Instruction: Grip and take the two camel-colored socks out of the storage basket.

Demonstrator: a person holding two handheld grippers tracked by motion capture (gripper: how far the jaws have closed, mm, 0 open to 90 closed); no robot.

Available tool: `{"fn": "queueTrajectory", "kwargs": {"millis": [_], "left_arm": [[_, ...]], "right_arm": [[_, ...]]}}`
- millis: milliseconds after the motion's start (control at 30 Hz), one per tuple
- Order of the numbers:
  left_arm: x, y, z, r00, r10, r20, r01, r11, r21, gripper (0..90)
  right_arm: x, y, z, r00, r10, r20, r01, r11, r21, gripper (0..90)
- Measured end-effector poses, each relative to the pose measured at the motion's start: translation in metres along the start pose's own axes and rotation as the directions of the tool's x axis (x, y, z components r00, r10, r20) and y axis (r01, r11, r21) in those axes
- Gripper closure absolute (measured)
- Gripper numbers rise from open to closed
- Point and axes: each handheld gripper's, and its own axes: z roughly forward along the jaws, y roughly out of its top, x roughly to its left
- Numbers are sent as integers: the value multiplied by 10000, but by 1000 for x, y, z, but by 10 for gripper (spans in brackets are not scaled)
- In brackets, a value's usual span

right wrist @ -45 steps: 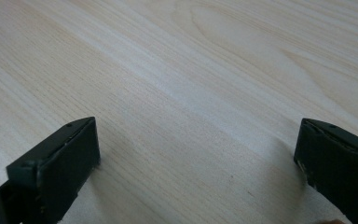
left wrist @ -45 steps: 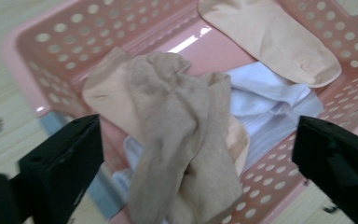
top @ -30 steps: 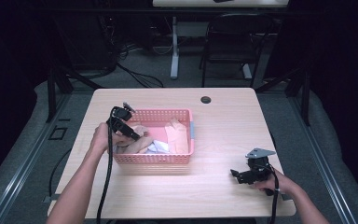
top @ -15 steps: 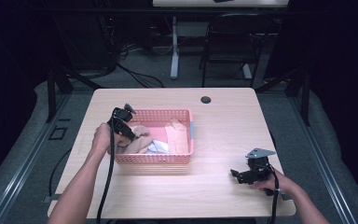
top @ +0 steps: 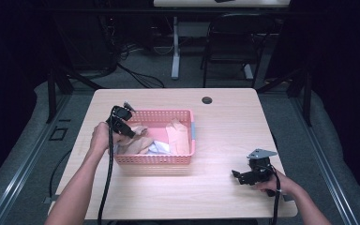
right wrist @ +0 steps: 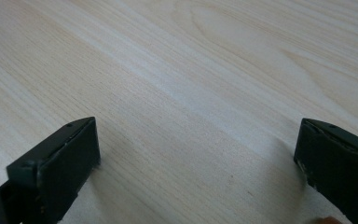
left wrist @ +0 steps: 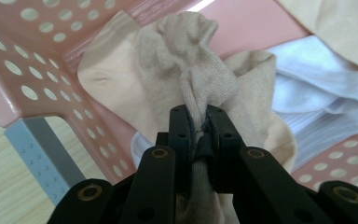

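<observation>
While the left gripper (left wrist: 199,135) sits at the left end of the pink basket (top: 187,136), its jaws are pressed together on a bunched fold of a beige sock (left wrist: 191,79). From the left gripper view you can see the knit fabric squeezed right between the two black pads, with the rest of the sock spreading out against the basket's holed wall and floor. So the sock is inside the basket, at its left end, pinched. A white cloth (left wrist: 317,88) lies just beside it, partly under it, and another beige piece (left wrist: 335,23) shows at the top right corner of that view.

From the high view, the left hand (top: 101,138) holds that gripper (top: 122,123) over the basket's left rim, cable trailing down along the forearm. More beige fabric (top: 178,136) stands toward the right side of the basket, with the white cloth (top: 159,147) between the two beige bits. Hard to say from up there whether the beige stuff is two socks or more, it's pretty small.

The right gripper (top: 243,176) is well apart from the basket, low at the table's (top: 229,122) right front part, held by the right hand (top: 281,183). Its jaws are spread wide with bare wood between them, gripping nothing. A small dark round thing (top: 207,100) sits near the table's far edge.
</observation>
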Motion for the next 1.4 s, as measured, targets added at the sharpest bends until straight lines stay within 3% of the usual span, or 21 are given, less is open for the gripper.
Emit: {"fn": "queueTrajectory", "kwargs": {"millis": [333, 700, 1100, 1400], "left_arm": [[-10, 9, -29, 9992, 399, 23, -397, 9982, -459, 814], [-14, 12, -45, 9977, 649, 207, -640, 9971, -414, 813], [-11, 12, -73, 9972, 719, 204, -704, 9954, -656, 810], [-1, 7, -95, 9992, 380, 129, -363, 9934, -1088, 809]], "right_arm": [[0, 0, 0, 10000, 5, -1, -5, 10000, -3, 0], [0, 0, 0, 10000, -2, 0, 2, 10000, -6, 0], [0, 0, 0, 10000, 18, 5, -18, 10000, -16, 0], [0, 0, 0, 10000, 18, 6, -18, 10000, -18, 0]]}}
